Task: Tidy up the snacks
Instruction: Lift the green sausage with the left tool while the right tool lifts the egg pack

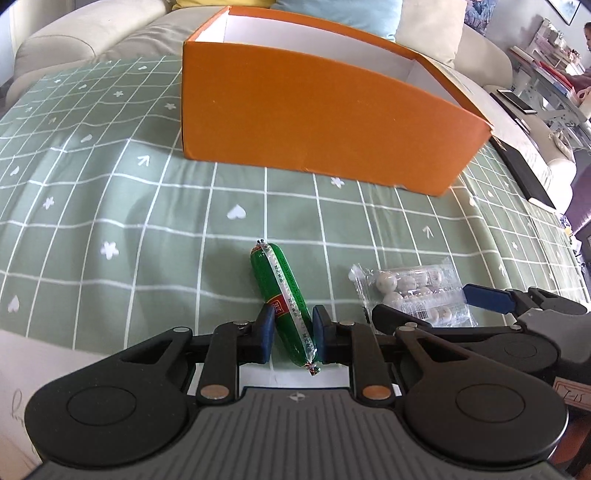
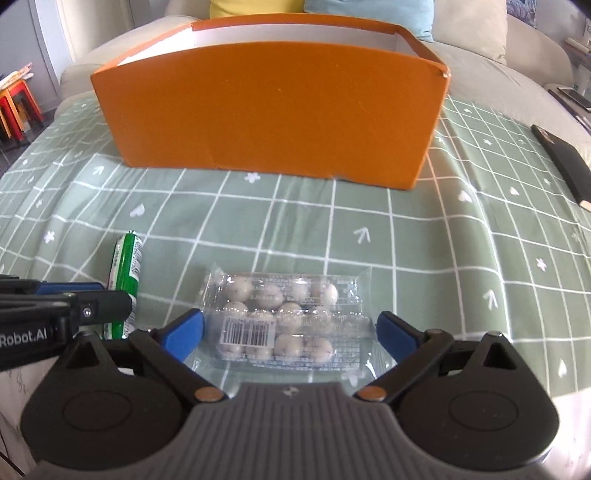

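A green sausage stick (image 1: pixel 284 295) lies on the green checked cloth, its near end between the blue pads of my left gripper (image 1: pixel 292 334), whose jaws stand narrow and close on it. It also shows in the right wrist view (image 2: pixel 125 277). A clear pack of white candy balls (image 2: pixel 284 317) lies between the wide-open jaws of my right gripper (image 2: pixel 290 332), pads apart from the pack's ends. The pack also shows in the left wrist view (image 1: pixel 413 291). An open orange box (image 1: pixel 314 122) with a white inside stands behind both snacks; the right wrist view shows it too (image 2: pixel 273 110).
The green checked cloth (image 1: pixel 110 206) covers the surface in front of a beige sofa (image 1: pixel 85 33). A black notebook (image 2: pixel 565 162) lies at the cloth's right edge. A phone (image 1: pixel 515 99) rests on the sofa arm. Red stools (image 2: pixel 16 107) stand far left.
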Tool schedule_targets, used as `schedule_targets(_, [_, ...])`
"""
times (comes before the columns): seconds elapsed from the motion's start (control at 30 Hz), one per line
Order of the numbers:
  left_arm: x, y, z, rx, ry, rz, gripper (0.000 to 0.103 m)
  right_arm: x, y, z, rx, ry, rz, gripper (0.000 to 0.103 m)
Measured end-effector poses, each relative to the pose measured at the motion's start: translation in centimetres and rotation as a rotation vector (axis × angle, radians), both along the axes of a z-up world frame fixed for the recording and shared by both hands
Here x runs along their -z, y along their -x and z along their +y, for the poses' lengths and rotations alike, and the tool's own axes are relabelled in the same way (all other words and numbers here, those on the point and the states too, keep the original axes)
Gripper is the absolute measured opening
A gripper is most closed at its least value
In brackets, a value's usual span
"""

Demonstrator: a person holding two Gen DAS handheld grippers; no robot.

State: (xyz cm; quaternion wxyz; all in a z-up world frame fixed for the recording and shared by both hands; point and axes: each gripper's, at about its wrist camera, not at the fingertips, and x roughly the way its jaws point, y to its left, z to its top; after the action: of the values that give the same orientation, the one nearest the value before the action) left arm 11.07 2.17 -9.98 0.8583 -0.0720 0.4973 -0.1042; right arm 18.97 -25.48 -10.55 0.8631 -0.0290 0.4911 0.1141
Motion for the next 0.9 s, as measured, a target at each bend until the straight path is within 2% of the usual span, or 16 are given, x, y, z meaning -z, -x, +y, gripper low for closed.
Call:
schedule_targets(0.3, [-0.1,2.0,0.4,0.009,0.007,-0.005,0.024,-0.3,3.1,-0.9,-0.05,0.008,0.051,0.097])
schedule_targets(0.43, [-0.1,2.7,0.7,0.015,0.009,-0.008,0.023,-0.2,4.0,-1.8,-0.058,-0.038,0.083,0.096])
schedule_targets(0.47, [-0.1,2.9,0.7,0.015,0.009,-0.01,0.023,-0.2,4.2,-1.9,-0.058,-0.034,0.079,0.092])
schedule_targets(0.57, [-0.2,3.1,0.7,0.015,0.008,-0.013,0.023,-0.3,4.7,-2.0,-0.061,0.031,0.015,0.069])
schedule_targets(0.63, [-0.2,3.2,0.7,0.016,0.006,-0.017,0.023,-0.6,4.6,-2.4,-0.054,0.013,0.002,0.057])
schedule_targets(0.7, [-0.1,3.2,0.7,0.016,0.004,-0.021,0.023,-0.8,4.7,-2.3,-0.076,-0.019,-0.001,0.039])
schedule_targets(0.8, [-0.1,3.2,0.7,0.014,0.007,-0.022,0.023,-1.2,5.3,-1.1,-0.159,-0.086,0.008,0.031])
schedule_targets(0.9, [-0.1,3.2,0.8,0.013,0.014,-0.024,0.023,-1.3,5.8,0.2,-0.211,-0.07,-0.045,0.031])
